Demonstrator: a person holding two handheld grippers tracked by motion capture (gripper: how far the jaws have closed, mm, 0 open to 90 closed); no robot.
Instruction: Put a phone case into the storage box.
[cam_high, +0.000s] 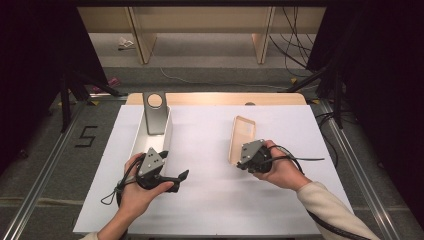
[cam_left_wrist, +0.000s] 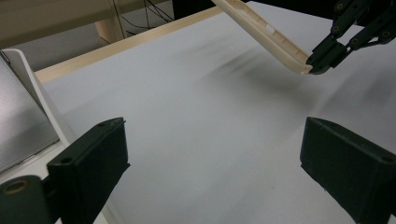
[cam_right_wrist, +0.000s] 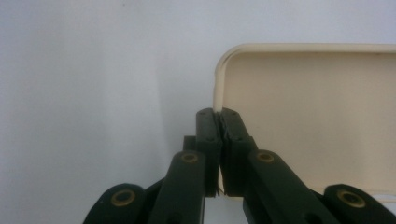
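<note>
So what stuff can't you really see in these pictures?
- Cream case: in the high view the right gripper and hand cover its near end.
- Case in the right gripper view: cut off by the right edge.
- White box: in the left gripper view, cut off at the left edge.
- Grey stand: its foot sits hidden inside the box.

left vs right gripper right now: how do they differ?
The left gripper stands open with nothing between its fingers; the right gripper is shut on the rim of the cream phone case. The left gripper sits beside the white box, while the right gripper is out over the white table, holding the cream phone case tilted up. Both are hand-held, with black fingers.
</note>
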